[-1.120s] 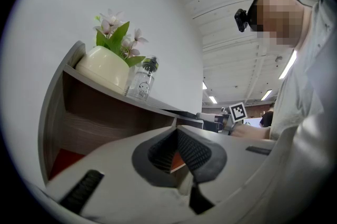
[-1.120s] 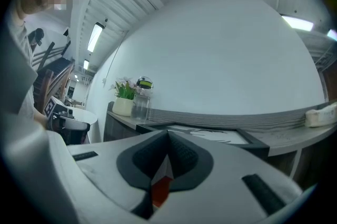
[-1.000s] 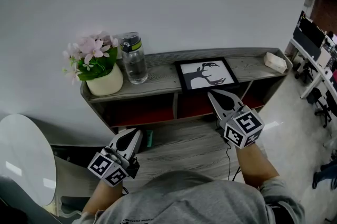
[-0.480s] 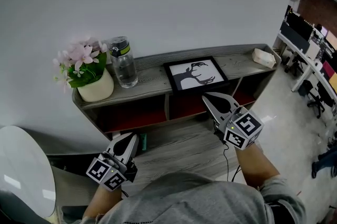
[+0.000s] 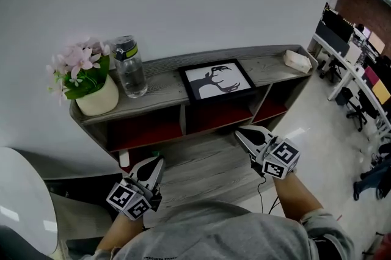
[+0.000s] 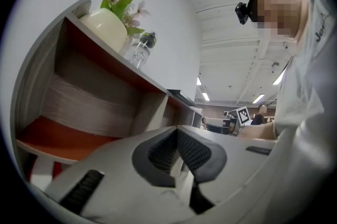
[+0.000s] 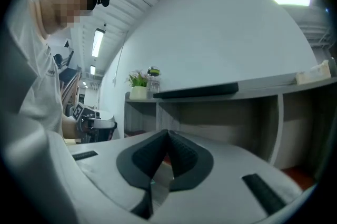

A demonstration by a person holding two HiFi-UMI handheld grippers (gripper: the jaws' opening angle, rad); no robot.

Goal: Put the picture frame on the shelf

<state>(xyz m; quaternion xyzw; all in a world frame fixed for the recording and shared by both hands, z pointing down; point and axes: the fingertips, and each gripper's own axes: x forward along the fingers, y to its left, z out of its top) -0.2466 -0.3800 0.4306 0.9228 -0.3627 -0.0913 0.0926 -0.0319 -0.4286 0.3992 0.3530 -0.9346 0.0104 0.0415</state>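
Observation:
The black picture frame with a black-and-white deer print lies flat on top of the grey wooden shelf; its dark edge shows side-on in the right gripper view. My right gripper is shut and empty, below and in front of the frame, apart from it. My left gripper is shut with nothing in it, low at the left in front of the shelf's lower compartment. Both pairs of jaws meet tip to tip in the gripper views.
A cream pot of pink flowers and a clear water bottle stand on the shelf's left end. A pale box lies at its right end. A white round table is at the lower left. Desks and chairs fill the right.
Both grippers have drawn back and down from the shelf. The right gripper's tips, once at the frame's front edge, now hang well below it. The frame stays flat on the shelf.

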